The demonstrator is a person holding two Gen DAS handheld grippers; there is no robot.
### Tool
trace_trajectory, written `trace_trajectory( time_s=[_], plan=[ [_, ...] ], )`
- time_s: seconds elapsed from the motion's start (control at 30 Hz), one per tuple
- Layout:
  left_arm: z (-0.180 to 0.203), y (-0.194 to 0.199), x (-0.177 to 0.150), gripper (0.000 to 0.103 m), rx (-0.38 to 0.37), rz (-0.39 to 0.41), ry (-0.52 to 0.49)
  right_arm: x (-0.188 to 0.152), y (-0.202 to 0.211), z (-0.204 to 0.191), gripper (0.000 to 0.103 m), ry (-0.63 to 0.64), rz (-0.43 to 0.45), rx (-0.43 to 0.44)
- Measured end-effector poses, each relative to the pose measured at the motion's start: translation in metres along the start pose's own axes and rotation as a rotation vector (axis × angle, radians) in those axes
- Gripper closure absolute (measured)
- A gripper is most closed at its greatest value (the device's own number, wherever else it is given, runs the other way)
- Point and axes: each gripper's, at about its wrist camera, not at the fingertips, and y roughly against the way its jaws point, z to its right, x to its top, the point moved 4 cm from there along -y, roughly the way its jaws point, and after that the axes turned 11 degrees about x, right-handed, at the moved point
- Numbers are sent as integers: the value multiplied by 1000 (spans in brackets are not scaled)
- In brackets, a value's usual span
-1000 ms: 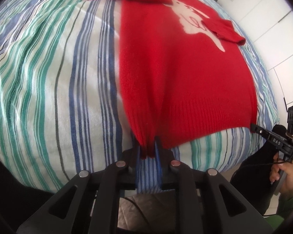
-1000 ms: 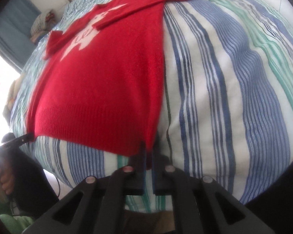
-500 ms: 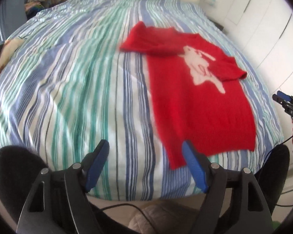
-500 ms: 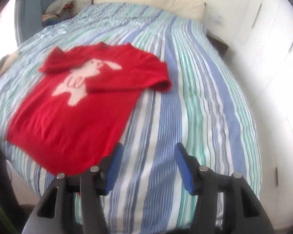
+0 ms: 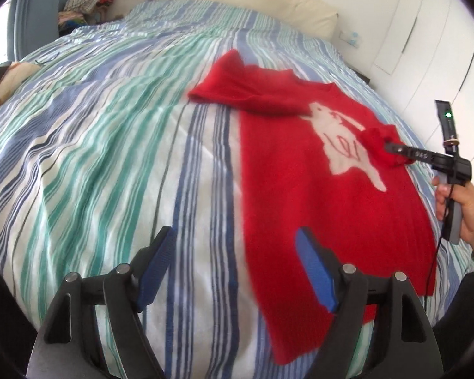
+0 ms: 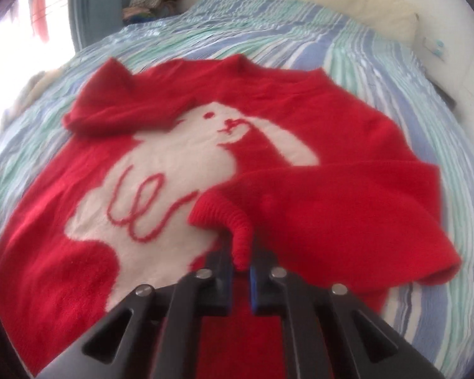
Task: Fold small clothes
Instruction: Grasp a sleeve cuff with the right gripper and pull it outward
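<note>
A small red sweater [image 5: 300, 170] with a white rabbit design lies flat on the striped bed, both sleeves folded across its chest. My left gripper [image 5: 237, 271] is open and empty, above the sweater's lower left hem. My right gripper [image 6: 239, 268] is shut on the ribbed cuff of the right sleeve [image 6: 237, 221], held over the rabbit design [image 6: 173, 177]. The right gripper also shows in the left wrist view [image 5: 391, 148], pinching that cuff. The left sleeve [image 6: 110, 110] lies folded across the upper chest.
The bed [image 5: 94, 158] has a blue, green and white striped cover. A cream headboard cushion [image 5: 243, 6] runs along the far end. A pile of clothes [image 5: 85, 3] sits at the far left. White cupboard doors [image 5: 433, 38] stand on the right.
Both grippers let go of the sweater's hem and opened. The right gripper then moved forward and shut on the right sleeve's cuff. The left gripper pulled back and stays open.
</note>
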Motion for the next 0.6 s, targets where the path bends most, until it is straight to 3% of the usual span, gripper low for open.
trace_trajectory(
  time_s=[0.07, 0.17, 0.27, 0.37, 0.43, 0.47, 0.5, 0.6],
  plan=[
    [-12, -4, 1, 23, -6, -18, 64, -2, 44, 38, 96, -112, 114, -29],
    [-24, -5, 5, 23, -41, -18, 145, -25, 121, 114, 96, -310, 282, -143],
    [-28, -6, 4, 23, -29, -10, 160, -81, 188, 195, 95, -557, 422, -275],
    [-24, -12, 1, 23, 0, -18, 137, -141, 218, 258, 95, -774, 491, -329],
    [-21, -14, 0, 23, 27, -9, 112, -171, 219, 279, 95, -865, 501, -310],
    [-19, -15, -1, 23, 39, -3, 100, -182, 215, 287, 95, -941, 501, -257],
    [-17, -15, -2, 23, 48, 2, 90, -187, 213, 293, 95, -998, 529, -192],
    [-14, -18, -4, 22, 65, 8, 76, -192, 209, 301, 90, -1056, 544, -152]
  ],
)
